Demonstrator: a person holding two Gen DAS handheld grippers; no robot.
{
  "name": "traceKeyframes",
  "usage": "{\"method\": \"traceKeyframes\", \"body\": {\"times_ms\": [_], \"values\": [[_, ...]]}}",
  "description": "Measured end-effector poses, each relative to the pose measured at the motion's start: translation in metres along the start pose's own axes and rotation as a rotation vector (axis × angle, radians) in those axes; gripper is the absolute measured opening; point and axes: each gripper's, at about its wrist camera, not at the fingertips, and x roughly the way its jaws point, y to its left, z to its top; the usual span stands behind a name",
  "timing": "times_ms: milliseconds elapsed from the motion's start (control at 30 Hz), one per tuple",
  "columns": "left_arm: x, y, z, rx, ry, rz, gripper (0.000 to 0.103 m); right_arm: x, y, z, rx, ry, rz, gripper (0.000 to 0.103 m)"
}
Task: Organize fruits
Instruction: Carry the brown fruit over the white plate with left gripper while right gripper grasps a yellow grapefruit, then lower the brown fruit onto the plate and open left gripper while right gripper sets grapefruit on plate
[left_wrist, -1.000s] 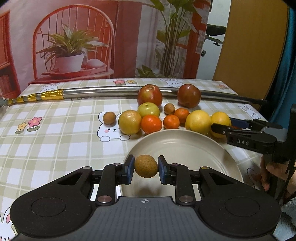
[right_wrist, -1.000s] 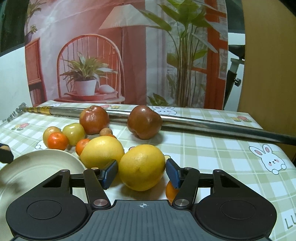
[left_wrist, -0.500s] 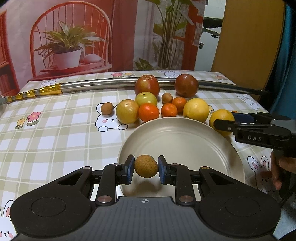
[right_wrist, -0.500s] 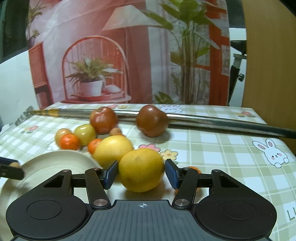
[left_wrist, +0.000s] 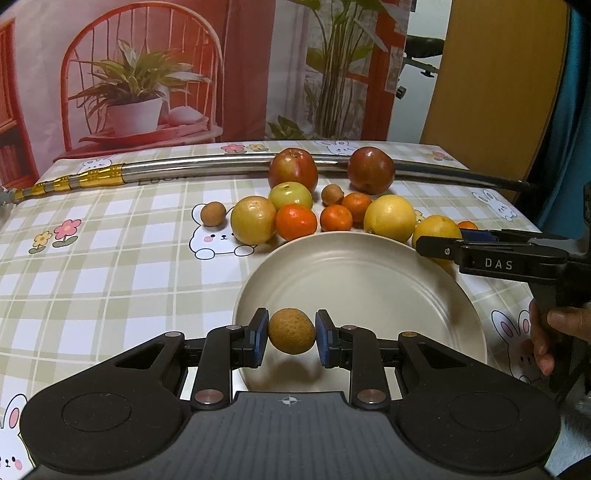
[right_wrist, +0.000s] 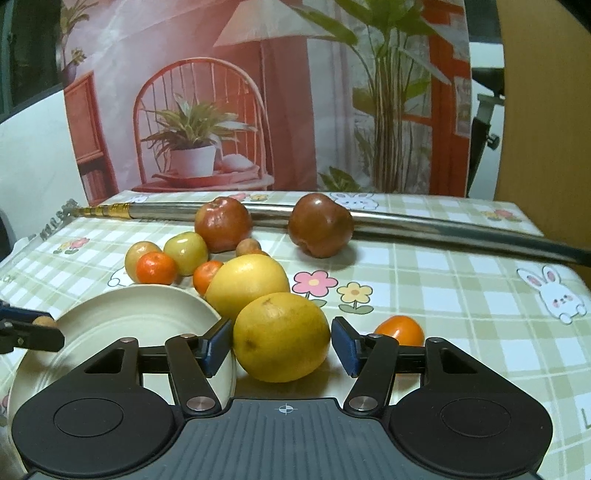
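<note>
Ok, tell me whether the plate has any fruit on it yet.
Empty. The plate shows bare; the small brown fruit hangs above it in the left gripper.

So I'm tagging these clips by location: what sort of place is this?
Probably a home table set up for recording: a bunny-print checked tablecloth, a printed backdrop of a chair and plants behind it, and loose fruit beside a cream plate.

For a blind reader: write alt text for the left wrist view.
The left gripper holds a small round brown fruit above a bare cream round plate. Beyond the plate, apples, oranges and yellow citrus lie clustered on a checked tablecloth; the right gripper straddles a yellow citrus, jaws opening.
</note>
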Motion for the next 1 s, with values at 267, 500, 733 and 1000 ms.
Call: {"method": "traceKeyframes", "body": {"times_ms": [267,500,733,1000], "values": [[0.002,-0.001,-0.001,0.016,0.014,0.004,0.029,-0.003,-0.004,-0.002,0.042,-0.022,0.007,0.055],[0.002,-0.002,-0.005,0.027,0.027,0.008,0.029,-0.034,0.003,-0.001,0.046,-0.092,0.035,0.055],[0.002,-0.003,-0.007,0.024,0.037,0.013,0.029,-0.052,0.036,-0.010,-0.060,-0.060,0.095,0.055],[0.001,-0.001,-0.010,0.011,0.035,0.027,0.029,-0.054,0.059,-0.019,-0.121,-0.001,0.108,0.055]]}}
